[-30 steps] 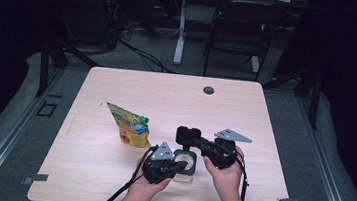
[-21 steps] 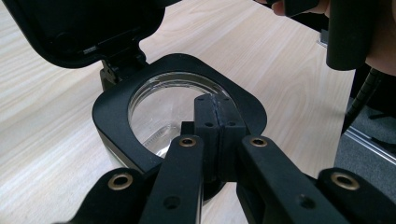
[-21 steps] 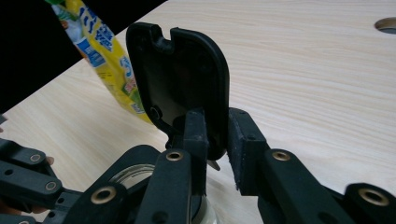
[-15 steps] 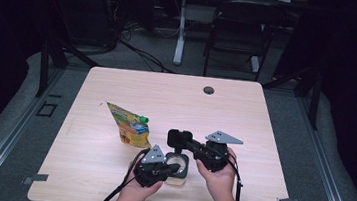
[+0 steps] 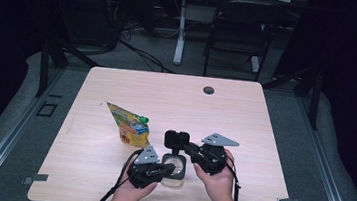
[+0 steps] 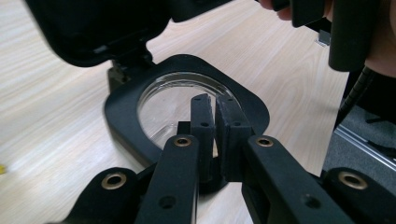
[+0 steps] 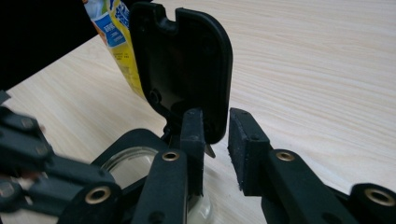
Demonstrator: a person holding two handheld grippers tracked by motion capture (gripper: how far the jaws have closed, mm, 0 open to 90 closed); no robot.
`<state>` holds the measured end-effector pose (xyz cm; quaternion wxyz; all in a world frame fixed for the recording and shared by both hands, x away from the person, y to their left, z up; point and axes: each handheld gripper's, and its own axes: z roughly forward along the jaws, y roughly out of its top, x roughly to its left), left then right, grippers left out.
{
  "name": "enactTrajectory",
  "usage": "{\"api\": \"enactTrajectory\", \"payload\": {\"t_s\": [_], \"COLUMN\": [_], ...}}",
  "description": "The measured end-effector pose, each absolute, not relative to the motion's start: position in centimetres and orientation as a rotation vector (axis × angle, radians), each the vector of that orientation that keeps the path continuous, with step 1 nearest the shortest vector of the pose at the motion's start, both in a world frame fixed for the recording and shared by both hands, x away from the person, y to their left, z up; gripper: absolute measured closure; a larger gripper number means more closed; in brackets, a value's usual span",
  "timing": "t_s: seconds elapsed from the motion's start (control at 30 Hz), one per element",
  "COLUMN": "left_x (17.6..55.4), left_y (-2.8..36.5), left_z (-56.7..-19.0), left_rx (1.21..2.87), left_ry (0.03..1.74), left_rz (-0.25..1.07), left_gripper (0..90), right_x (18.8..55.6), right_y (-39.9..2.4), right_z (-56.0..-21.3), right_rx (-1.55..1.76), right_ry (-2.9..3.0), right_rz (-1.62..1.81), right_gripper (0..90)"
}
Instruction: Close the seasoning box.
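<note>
A clear glass container [image 5: 177, 175] with a black rim [image 6: 126, 126] stands near the table's front edge. Its hinged black lid [image 5: 176, 139] stands upright. My left gripper [image 5: 169, 169] reaches in from the left, fingertips over the near rim [image 6: 214, 105]. Its jaws have just been opening; a thin gap shows bare wood between the pads. My right gripper [image 5: 186, 146] comes from the right at the lid's base. Its jaws [image 7: 215, 116] have just been opening too, and the lid [image 7: 187, 56] stands just behind the left finger, not pinched.
A yellow snack pouch [image 5: 127, 124] with a green cap [image 5: 142, 120] lies left of the container, and it shows behind the lid [image 7: 116, 28] in the right gripper view. A cable hole [image 5: 208, 90] sits at the table's far side. A chair [image 5: 234, 26] stands beyond.
Both grippers, the container and its raised lid have shifted a little to the left. The left gripper has drawn back slightly towards the person.
</note>
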<state>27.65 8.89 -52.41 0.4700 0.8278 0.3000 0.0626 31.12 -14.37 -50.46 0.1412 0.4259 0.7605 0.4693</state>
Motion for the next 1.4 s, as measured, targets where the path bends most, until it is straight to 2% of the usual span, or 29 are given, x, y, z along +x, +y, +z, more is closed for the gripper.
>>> {"api": "enactTrajectory", "payload": {"t_s": [0.13,0.27,0.63,1.03,1.4], "left_x": [27.4,27.1,27.3,28.1,28.0], "left_y": [10.5,14.1,21.2,24.8,25.8], "left_z": [-51.5,-50.3,-51.5,-52.2,-52.0], "left_rx": [2.013,1.974,1.902,1.873,1.835], "left_ry": [0.748,0.783,0.939,1.01,1.051], "left_rz": [0.176,0.21,0.211,0.227,0.236], "left_gripper": [84.3,82.6,76.8,75.4,74.1], "right_x": [30.5,29.7,28.1,28.1,28.9], "right_y": [-15.0,-15.9,-15.1,-13.7,-12.3], "right_z": [-49.8,-48.6,-45.8,-45.7,-45.2], "right_rx": [1.199,1.169,1.044,1.036,1.028], "right_ry": [2.195,2.207,2.228,2.23,2.23], "right_rz": [1.33,1.322,1.23,1.157,1.165], "right_gripper": [74.4,71.2,63.7,64.9,68.0]}}
